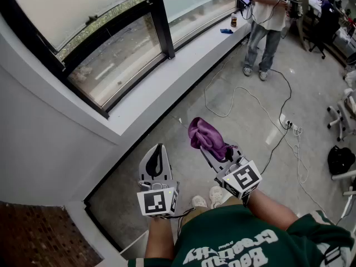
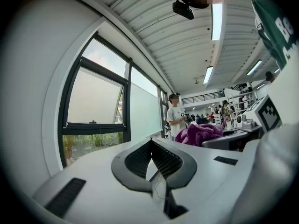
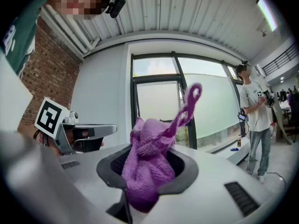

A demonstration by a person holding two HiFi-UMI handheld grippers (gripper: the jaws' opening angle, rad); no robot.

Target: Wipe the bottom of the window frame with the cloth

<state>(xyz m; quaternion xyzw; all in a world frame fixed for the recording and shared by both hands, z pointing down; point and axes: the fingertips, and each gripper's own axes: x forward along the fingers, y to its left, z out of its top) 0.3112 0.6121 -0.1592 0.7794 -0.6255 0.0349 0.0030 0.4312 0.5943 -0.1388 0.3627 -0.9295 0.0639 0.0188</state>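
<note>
Right claw (image 3: 150, 154) – gap hidden by cloth (image 3: 148, 169)

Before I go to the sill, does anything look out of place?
A white cable lies loose in loops across the floor below the sill. The purple cloth is bunched in the right gripper, not spread flat.

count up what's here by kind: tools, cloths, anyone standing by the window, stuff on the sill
tools: 2, the left tool shut and empty, the right tool shut
purple cloth: 1, in the right tool
person standing by the sill: 1
bottle on the sill: 1
small blue item on the sill: 1
total: 6
</note>
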